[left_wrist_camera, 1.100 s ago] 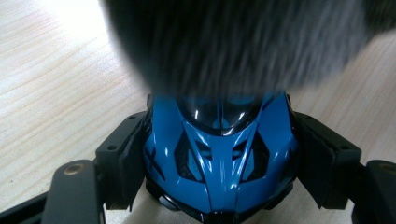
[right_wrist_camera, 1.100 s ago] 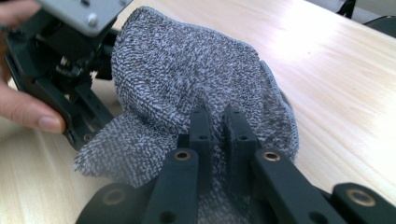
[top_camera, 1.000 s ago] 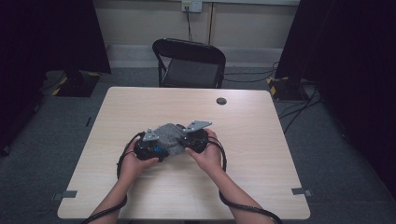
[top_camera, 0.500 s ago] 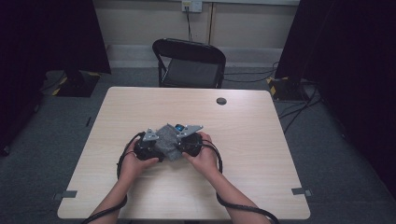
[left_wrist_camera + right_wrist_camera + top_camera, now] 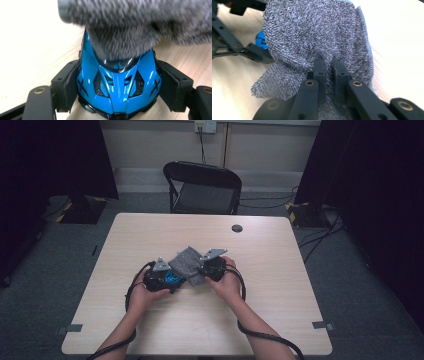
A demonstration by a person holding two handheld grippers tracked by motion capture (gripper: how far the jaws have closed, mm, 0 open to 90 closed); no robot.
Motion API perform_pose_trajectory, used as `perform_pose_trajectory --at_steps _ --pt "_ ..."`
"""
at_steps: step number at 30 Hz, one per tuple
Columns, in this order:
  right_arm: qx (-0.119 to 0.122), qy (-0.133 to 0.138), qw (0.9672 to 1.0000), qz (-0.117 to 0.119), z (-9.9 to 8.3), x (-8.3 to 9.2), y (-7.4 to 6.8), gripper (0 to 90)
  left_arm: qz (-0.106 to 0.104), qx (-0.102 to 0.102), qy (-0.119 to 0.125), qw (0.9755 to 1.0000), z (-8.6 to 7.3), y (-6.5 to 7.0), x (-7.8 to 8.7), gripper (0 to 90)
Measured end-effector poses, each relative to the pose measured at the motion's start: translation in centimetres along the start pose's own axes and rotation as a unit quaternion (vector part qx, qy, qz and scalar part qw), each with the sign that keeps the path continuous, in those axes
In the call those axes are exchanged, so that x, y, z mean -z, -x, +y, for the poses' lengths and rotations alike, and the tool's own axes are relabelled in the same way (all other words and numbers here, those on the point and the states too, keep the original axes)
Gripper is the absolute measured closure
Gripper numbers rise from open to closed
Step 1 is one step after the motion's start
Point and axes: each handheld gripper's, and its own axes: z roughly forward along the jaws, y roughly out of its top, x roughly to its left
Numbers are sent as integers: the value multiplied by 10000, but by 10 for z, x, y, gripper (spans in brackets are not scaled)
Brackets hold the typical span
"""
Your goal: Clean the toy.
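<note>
A shiny blue toy car point(image 5: 117, 82) sits between the jaws of my left gripper point(image 5: 117, 86), whose pads press on both of its sides. In the high view the blue car point(image 5: 173, 279) shows just right of the left gripper point(image 5: 159, 277). A grey fluffy cloth point(image 5: 317, 37) is pinched in my right gripper point(image 5: 327, 67), whose jaws stand nearly together on a fold of it. The cloth point(image 5: 187, 264) drapes over the far end of the car point(image 5: 140, 25) and lies between the two grippers, the right gripper point(image 5: 212, 266) at its right.
The light wooden table point(image 5: 280, 285) carries a small black round thing point(image 5: 237, 228) near its far edge. A black folding chair point(image 5: 202, 187) stands behind the table. Cables point(image 5: 131, 290) loop from both grippers toward the near edge.
My right gripper has moved a little with the cloth, which now lies spread over the car between the two grippers. The left gripper has kept still.
</note>
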Motion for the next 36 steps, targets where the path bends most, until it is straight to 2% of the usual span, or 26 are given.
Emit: perform_pose_trajectory --at_steps 3,15,36 --pt "-108 12 9999 -51 -1 1 6 838 0 1 1 10000 0 0 0 257" --pt "-218 5 9995 -215 0 2 22 839 -10 3 -1 10000 0 0 0 257" --pt "-507 -59 9981 -349 -4 1 41 839 -9 1 -2 10000 0 0 0 256"
